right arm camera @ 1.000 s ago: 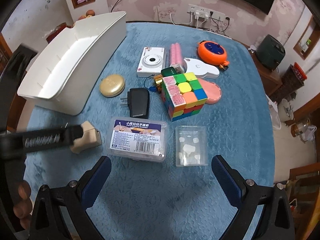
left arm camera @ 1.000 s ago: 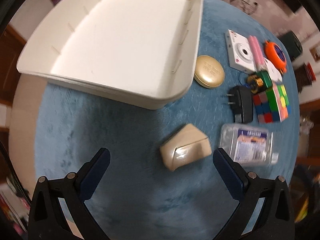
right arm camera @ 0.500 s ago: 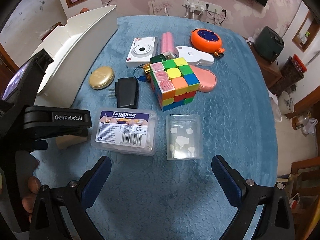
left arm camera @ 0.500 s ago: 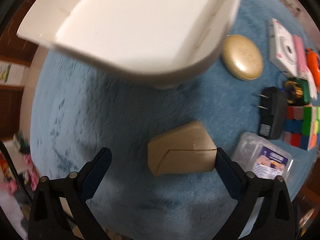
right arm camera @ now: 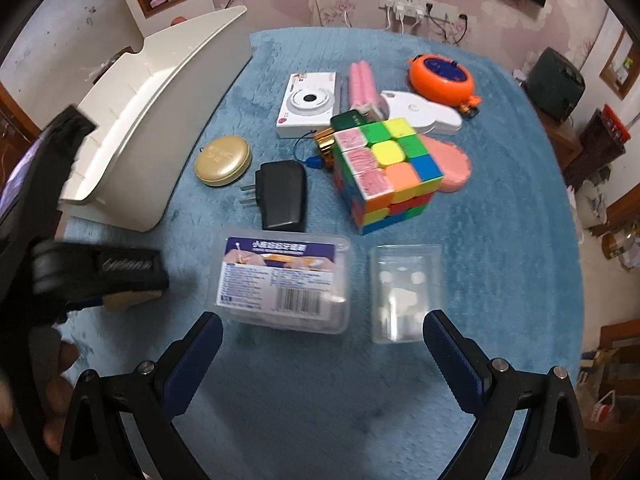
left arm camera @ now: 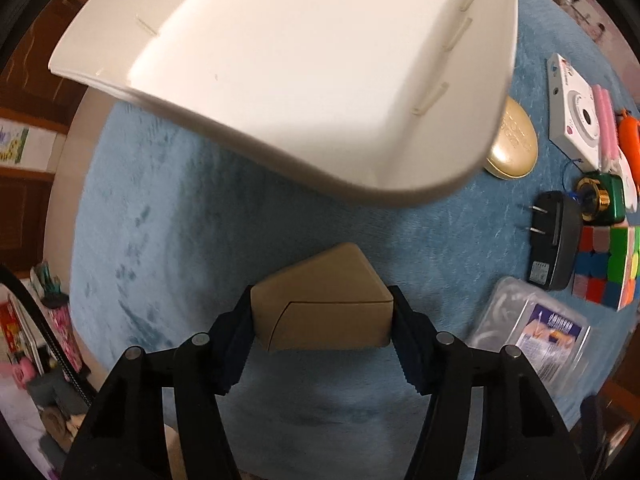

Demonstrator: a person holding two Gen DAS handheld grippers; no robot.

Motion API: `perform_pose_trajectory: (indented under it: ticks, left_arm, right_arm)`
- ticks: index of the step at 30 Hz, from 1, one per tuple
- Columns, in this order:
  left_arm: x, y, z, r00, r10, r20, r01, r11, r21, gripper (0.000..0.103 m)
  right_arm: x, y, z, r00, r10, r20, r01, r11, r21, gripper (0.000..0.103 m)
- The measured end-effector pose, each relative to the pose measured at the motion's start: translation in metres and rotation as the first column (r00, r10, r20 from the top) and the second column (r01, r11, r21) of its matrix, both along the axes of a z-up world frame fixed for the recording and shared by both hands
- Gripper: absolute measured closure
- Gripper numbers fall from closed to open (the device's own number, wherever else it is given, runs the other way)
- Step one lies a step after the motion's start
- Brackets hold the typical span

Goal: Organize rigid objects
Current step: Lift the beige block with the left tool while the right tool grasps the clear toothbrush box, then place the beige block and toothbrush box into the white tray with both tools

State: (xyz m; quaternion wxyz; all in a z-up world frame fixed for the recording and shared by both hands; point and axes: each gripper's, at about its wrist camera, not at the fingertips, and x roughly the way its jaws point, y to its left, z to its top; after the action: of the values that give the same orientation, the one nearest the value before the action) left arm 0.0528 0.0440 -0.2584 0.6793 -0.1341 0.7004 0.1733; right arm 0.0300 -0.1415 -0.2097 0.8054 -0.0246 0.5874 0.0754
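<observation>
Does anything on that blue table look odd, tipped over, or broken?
Nothing looks broken or spilled. The cube is scrambled and sits partly on a pink disc. The white bin is empty, with everything else loose on the cloth. The left gripper grips a tan box.

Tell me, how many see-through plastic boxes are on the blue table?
2. The labelled box lies ahead of the right gripper, beside the left gripper. The small box lies just right of it. Others may be hidden.

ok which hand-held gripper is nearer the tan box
Left. The left hand-held gripper is shut on the tan box, a finger on each side. The right hand-held gripper is open, off to the box's right.
</observation>
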Motion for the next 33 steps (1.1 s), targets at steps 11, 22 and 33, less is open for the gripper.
perform_pose_trajectory:
  ticks: [11,22,33]
  left_arm:
    - [-0.029,0.026,0.016,0.987,-0.150,0.065,0.149,0.989,0.018,0.038]
    - [-0.035,0.030,0.039,0.949,-0.279,0.149,0.272,0.960,0.068,0.038]
    - [-0.032,0.051,0.116,0.902,-0.330,0.277,0.310,0.944,0.115,0.038]
  right_arm:
    - [0.017,0.031,-0.032,0.996,-0.022,-0.082,0.024,0.999,0.031,0.002]
    - [0.027,0.059,-0.047,0.997,-0.023,-0.078,0.015,0.994,-0.109,0.010]
    - [0.015,0.080,0.048,0.995,0.073,0.066,-0.074,0.997,0.014,0.010]
